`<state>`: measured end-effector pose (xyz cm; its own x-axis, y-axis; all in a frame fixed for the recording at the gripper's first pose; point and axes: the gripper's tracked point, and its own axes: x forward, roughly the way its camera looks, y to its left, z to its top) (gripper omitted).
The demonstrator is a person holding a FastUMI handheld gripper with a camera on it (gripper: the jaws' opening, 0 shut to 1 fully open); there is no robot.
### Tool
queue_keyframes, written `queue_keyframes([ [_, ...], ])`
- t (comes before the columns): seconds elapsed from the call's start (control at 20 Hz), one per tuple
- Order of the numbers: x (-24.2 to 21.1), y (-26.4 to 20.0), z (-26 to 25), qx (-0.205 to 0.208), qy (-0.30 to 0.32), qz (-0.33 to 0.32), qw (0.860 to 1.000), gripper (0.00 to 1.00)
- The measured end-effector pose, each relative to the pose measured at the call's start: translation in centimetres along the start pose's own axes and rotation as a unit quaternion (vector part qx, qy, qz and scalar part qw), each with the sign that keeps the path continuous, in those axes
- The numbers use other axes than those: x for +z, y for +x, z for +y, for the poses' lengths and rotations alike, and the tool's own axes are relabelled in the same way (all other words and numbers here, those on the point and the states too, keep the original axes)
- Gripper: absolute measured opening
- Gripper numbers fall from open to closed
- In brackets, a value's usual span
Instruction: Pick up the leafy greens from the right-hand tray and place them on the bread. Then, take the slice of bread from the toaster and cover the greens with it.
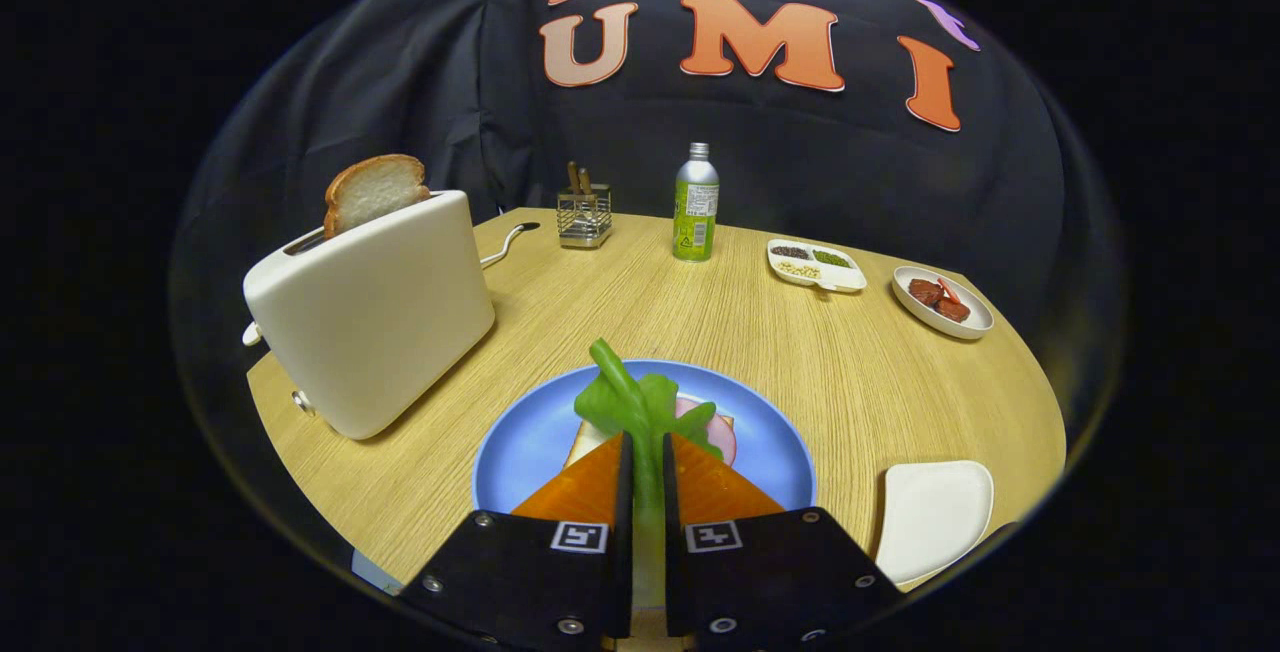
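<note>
- Gripper view: the gripper [641, 462] has its two fingers squeezed close on the stalk of the leafy greens [640, 402], so it is holding them.
- The greens stick out at 12 o'clock from the fingertips, over the blue plate [520, 442]. I cannot tell if they touch the food yet.
- On the plate lies the bread [585, 440] with a pink slice of meat [722, 437] on top, just past the fingers.
- The greens look light, soft and floppy. I think the stalk is the best place to hold, because the leaves could tear or slip.
- The slice of bread [375, 190] stands up out of the white toaster [375, 317] at 10 o'clock. It looks light and squashy, so its top edge wants a gentle pinch.
- The white tray [935, 517] sits at 4 o'clock.
- The wooden table [700, 317] is round and smooth, with a black cloth wall behind it.
</note>
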<state>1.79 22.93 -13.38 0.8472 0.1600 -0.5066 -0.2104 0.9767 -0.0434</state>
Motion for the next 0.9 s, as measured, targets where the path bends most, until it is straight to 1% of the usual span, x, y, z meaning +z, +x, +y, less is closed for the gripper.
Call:
queue_keyframes([
  [0.05,-0.1,0.0,0.1,0.0,0.0,0.001,1.0,0.15],
  [0.15,0.1,-0.2,0.2,-0.005,-0.001,-0.001,1.0,0.23],
  [0.4,1.5,-1.3,-0.4,-0.025,0.011,-0.015,1.0,0.65],
  [0.5,2.6,-1.8,-0.5,-0.036,0.011,-0.026,0.999,0.75],
  [0.55,3.4,-2.2,-0.4,-0.04,0.01,-0.032,0.999,0.78],
  [0.6,4.2,-2.6,-0.1,-0.04,0.011,-0.039,0.998,0.84],
  [0.65,5.2,-2.9,0.3,-0.04,0.012,-0.047,0.998,0.87],
  [0.7,6.2,-3.2,0.7,-0.041,0.011,-0.054,0.998,0.95],
  [0.75,7.2,-3.6,1.1,-0.044,0.007,-0.061,0.997,0.98],
  [0.9,10.2,-4.4,2.9,-0.047,-0.001,-0.082,0.995,0.98],
])
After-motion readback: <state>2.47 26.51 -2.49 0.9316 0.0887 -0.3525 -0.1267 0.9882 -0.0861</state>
